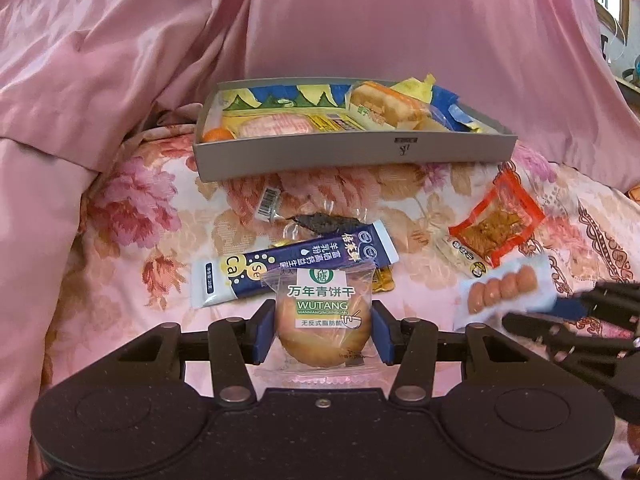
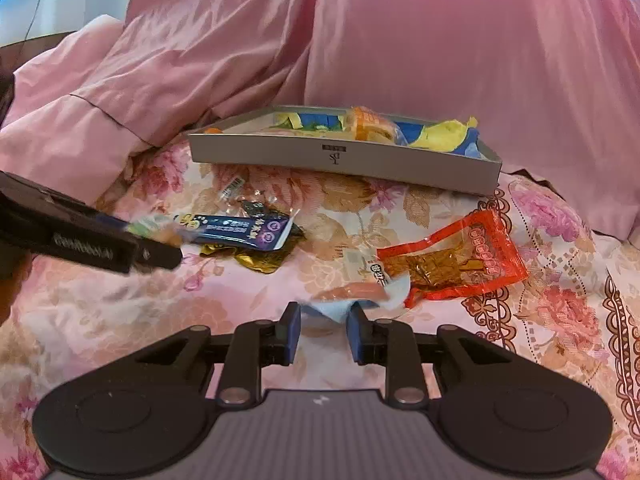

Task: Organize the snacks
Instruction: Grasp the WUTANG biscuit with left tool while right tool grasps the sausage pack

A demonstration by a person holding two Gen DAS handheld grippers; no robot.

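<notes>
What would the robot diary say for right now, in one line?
left gripper: shut on biscuit packet | right gripper: shut on sausage packet | grey box: part filled

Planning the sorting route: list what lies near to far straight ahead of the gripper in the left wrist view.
Left gripper shut on the biscuit packet → dark blue stick sachet → clear wrapper with a barcode → grey tray already holding snacks → pink quilt behind it.

Sausage pack (image 2: 352, 294) blurred; gold wrapper (image 2: 256, 258) mostly hidden under blue sachet (image 2: 240, 230).
</notes>
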